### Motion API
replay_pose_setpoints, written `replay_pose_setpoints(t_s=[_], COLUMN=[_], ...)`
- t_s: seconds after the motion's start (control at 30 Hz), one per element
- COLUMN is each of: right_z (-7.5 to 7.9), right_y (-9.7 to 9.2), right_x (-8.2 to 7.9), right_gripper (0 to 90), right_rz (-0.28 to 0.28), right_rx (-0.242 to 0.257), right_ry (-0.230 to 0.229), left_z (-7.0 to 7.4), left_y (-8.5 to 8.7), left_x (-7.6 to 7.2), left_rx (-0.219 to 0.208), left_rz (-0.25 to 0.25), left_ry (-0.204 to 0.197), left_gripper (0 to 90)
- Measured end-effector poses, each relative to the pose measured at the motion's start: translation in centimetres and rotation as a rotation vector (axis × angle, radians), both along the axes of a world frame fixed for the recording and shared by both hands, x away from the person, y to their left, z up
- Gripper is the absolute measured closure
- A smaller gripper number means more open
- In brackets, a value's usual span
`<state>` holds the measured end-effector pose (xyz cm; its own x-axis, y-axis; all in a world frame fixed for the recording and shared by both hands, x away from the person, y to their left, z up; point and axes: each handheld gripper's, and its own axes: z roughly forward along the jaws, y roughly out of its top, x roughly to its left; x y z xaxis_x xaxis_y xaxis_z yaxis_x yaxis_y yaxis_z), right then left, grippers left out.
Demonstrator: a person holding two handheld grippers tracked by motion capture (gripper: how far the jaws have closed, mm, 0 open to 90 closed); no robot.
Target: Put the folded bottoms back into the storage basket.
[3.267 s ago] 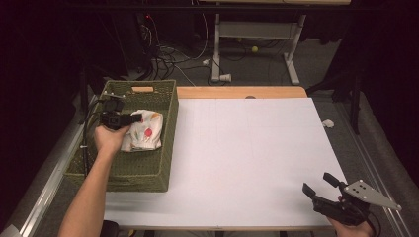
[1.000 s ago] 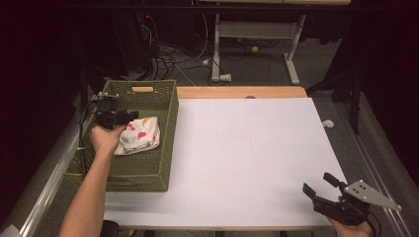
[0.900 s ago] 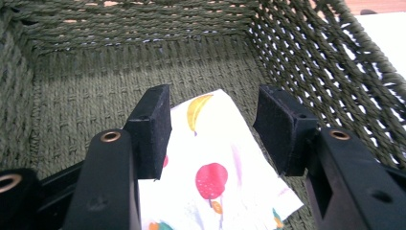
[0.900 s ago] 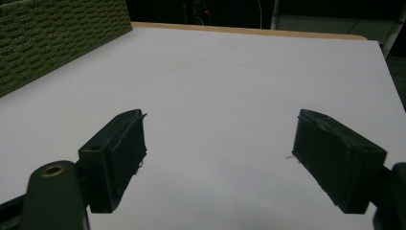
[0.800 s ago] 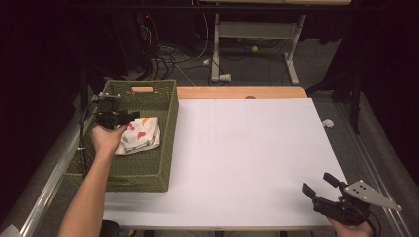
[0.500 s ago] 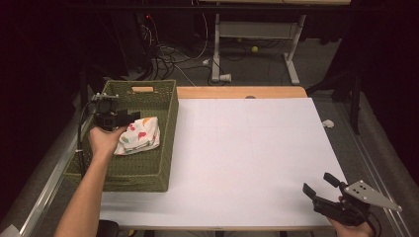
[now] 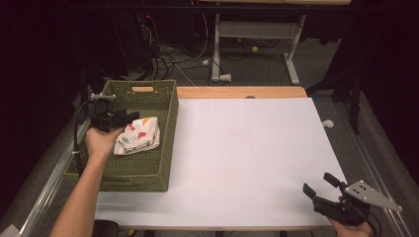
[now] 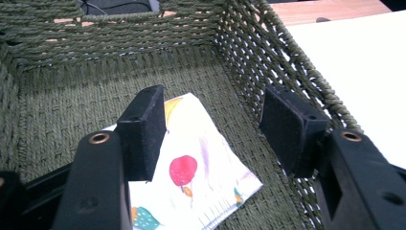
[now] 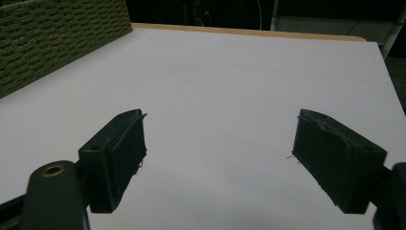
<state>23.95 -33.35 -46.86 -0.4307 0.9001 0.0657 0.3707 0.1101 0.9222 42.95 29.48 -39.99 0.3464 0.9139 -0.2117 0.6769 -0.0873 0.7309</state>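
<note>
Folded cloth (image 7: 138, 136): white fabric printed with fruit motifs in red, orange and teal, soft and slightly rumpled, one edge finely fringed in the left gripper view (image 8: 198, 179); lies flat on the floor of the basket, toward its far half, near the right-hand wall. Basket (image 7: 157, 168): rectangular, olive-green woven cord, coarse ribbed texture, open-weave band under the rim, a handle slot in the far wall; stands at the left edge of the table. Left gripper (image 7: 129, 117): black, held above the cloth inside the basket, pointing across toward the cloth; its jaws have just been opening and stand apart, with flat dark pads (image 8: 148, 120) clear of the fabric below them, nothing pressed between. Left hand (image 7: 101, 141): wrapped round the gripper body, bare forearm running up from the bottom edge. Table (image 7: 257, 153): smooth white matt top, wooden strip along the far edge. Right gripper (image 7: 317, 187): black with a grey three-cornered plate, low over the table's near right corner, well apart from the basket, jaws spread wide over bare surface (image 9: 218, 143).
</note>
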Motion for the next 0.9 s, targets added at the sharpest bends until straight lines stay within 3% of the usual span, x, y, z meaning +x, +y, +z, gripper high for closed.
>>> replay_pose_setpoints(t_s=[0.33, 0.9], right_z=[0.0, 0.0], right_y=[0.0, 0.0], right_x=[0.0, 0.0], right_gripper=[19.1, 19.2], right_rz=[0.002, 0.005], right_rx=[-0.001, 0.003], right_ry=[0.001, -0.001], left_z=[0.4, 0.8], left_y=[-0.2, -0.2], left_x=[-0.7, -2.0], left_rx=[0.017, -0.016], left_rz=[-0.017, -0.038], left_ry=[-0.011, -0.038], left_gripper=[37.4, 37.3])
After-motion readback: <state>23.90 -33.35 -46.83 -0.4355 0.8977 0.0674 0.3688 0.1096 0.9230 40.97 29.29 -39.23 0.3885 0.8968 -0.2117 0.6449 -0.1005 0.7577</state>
